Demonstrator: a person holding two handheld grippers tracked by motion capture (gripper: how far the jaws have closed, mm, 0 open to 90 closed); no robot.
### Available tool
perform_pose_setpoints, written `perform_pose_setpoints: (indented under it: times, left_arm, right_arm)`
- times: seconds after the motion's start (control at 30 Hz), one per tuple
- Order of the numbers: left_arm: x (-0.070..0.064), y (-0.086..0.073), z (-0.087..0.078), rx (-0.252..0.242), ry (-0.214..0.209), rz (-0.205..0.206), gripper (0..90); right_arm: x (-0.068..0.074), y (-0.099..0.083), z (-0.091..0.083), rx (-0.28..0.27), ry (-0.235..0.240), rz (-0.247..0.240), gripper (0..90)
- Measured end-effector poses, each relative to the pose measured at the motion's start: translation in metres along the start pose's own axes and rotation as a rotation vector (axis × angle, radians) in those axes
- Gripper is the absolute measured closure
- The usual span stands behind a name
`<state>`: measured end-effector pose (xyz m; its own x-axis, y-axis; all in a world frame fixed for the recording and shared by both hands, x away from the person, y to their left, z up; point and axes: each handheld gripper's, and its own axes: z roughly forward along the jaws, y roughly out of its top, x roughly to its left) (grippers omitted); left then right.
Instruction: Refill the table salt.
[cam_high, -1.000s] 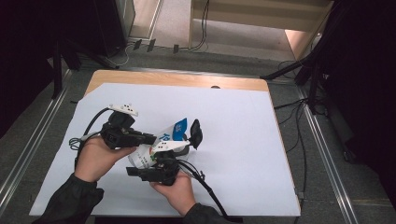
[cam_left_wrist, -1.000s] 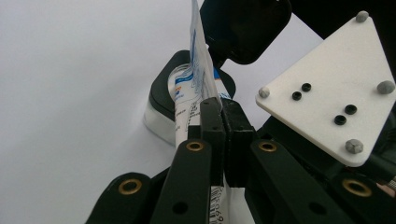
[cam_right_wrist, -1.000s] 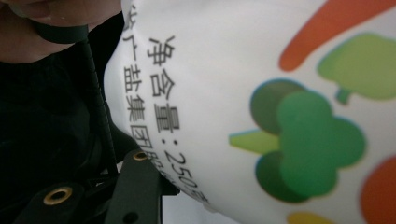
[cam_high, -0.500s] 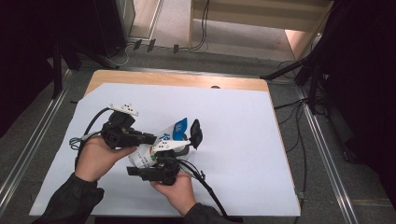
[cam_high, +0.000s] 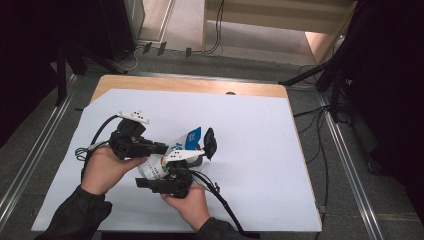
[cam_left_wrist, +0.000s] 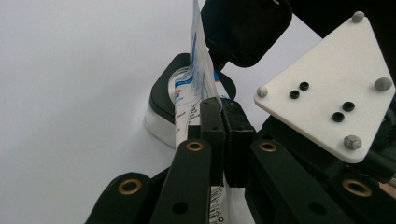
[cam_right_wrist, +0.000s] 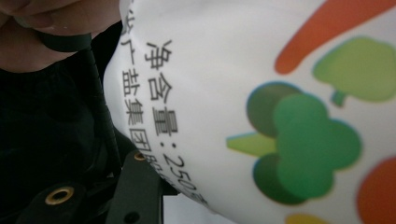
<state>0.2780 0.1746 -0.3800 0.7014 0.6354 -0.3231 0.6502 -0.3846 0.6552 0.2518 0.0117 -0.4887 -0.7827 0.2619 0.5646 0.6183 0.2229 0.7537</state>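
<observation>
Two claws share one printed pouch (cam_high: 172, 155) above the surface (cam_high: 260, 150). Left claw (cam_left_wrist: 219, 135) pinches its edge; right claw (cam_high: 167, 182) grip cannot be told. Risk: opposing pulls tear the film, spilling beside the open black box (cam_high: 202, 150).

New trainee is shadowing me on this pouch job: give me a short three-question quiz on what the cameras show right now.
1. True or false: the left hand-held gripper is shut on the printed pouch.
2. What lies open beside the pouch on the white sheet? A) a black container with a hinged lid B) a glass jar C) a metal bowl
3. Fill in: in the high view the right hand-held gripper sits at the pouch's ____ end, nearer the person.

Key: 1 true. 2 A, the black container. 3 lower.
</observation>
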Motion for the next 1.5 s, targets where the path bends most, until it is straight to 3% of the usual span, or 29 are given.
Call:
perform_pose_setpoints:
  times: [0.63,1.13,1.5]
  left_arm:
    - [-0.002,0.002,-0.0006,-0.006,0.013,-0.001,90.0]
    - [-0.0021,0.0026,0.001,0.0,0.019,0.003,90.0]
    - [-0.0024,0.0032,0.0013,-0.005,0.016,0.0,90.0]
  right_arm:
    - [0.0005,0.0012,-0.0009,-0.01,0.019,0.019,61.6]
    - [0.0016,0.001,0.0003,-0.005,0.0,-0.009,57.2]
    - [0.0009,0.0022,-0.0008,-0.009,0.014,0.013,60.2]
